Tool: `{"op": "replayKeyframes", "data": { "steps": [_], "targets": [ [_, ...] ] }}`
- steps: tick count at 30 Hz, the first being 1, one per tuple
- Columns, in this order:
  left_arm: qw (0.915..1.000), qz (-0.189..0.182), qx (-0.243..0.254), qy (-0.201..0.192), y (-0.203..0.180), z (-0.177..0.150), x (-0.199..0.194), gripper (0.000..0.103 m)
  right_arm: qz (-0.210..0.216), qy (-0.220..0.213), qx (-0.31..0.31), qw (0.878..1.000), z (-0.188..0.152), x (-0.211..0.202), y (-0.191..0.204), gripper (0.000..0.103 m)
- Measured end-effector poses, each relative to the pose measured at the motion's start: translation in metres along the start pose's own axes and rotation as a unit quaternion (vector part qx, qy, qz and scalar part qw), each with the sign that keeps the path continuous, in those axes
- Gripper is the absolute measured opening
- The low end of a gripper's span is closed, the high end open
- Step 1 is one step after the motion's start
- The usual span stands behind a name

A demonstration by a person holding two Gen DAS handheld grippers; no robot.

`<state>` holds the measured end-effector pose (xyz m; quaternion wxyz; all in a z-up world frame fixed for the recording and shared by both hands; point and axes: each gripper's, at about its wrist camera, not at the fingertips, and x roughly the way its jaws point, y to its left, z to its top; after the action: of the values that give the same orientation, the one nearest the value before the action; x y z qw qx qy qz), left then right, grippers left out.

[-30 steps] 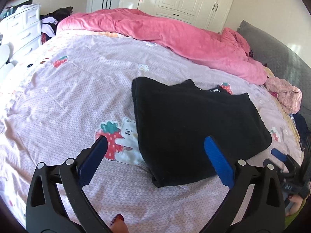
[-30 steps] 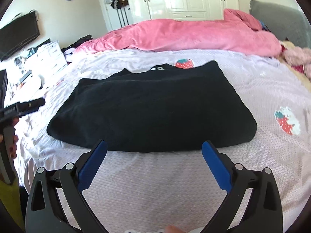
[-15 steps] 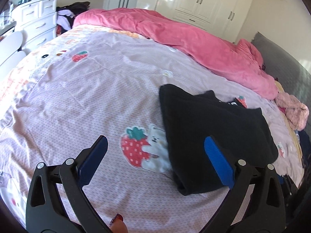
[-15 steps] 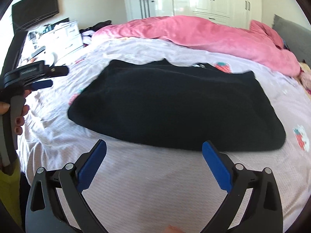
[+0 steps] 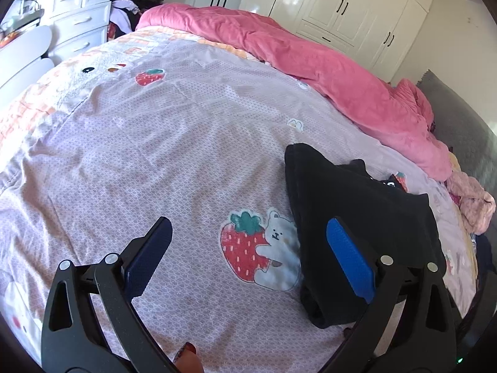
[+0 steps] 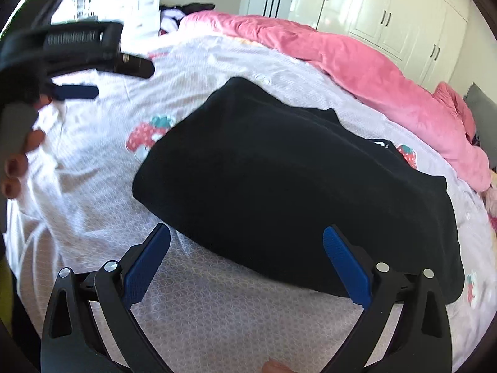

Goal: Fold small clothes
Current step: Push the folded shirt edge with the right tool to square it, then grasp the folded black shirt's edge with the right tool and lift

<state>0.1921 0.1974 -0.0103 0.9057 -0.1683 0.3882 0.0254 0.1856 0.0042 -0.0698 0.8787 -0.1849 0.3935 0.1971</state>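
Bright daylight, fisheye edges, right view motion-blurred

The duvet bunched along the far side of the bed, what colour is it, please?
Pink; the duvet shows best in the left wrist view.

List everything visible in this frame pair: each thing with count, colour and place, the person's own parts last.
black garment: one, black, folded, lying on the bed sheet
bed sheet: one, pale lilac with strawberry and bear prints, covering the bed
duvet: one, pink, bunched along the far side of the bed
wardrobe: one, cream, against the far wall
drawer unit: one, white, far left beside the bed
pink clothing: one heap, pale pink, right edge of the bed
left gripper: one, black with blue pads, open above the sheet
right gripper: one, black with blue pads, open at the garment's near edge
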Motion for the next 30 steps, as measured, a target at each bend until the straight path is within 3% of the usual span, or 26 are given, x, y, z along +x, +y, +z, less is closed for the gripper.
{"op": "replayKeyframes", "data": {
  "steps": [13,21,23,25,27,29,30],
  "targets": [
    [0.9998,-0.009,0.003,0.015,-0.016,0.007,0.027,0.093,-0.028,-0.001,-0.016,0.999,0.009,0.033,0.009,0.098],
    [0.9988,-0.011,-0.026,0.039,-0.012,0.018,0.063,0.093,-0.058,-0.036,-0.053,0.996,0.010,0.030,0.019,0.096],
    [0.9983,-0.016,-0.034,0.044,-0.011,0.020,0.070,0.093,-0.049,-0.042,-0.049,0.997,0.009,0.028,0.016,0.076],
    [0.9973,-0.028,-0.043,0.053,-0.011,0.020,0.076,0.093,-0.042,-0.052,-0.041,0.997,0.009,0.024,0.013,0.064],
    [0.9965,-0.038,-0.045,0.059,-0.012,0.020,0.080,0.093,-0.023,-0.065,-0.028,0.997,0.009,0.018,0.008,0.041],
    [0.9950,-0.059,-0.046,0.065,-0.012,0.021,0.084,0.093,-0.011,-0.075,-0.015,0.997,0.009,0.013,0.004,0.026],
    [0.9934,-0.076,-0.052,0.069,-0.012,0.022,0.086,0.093,-0.002,-0.082,-0.004,0.997,0.009,0.010,-0.001,0.024]
  ]
}}
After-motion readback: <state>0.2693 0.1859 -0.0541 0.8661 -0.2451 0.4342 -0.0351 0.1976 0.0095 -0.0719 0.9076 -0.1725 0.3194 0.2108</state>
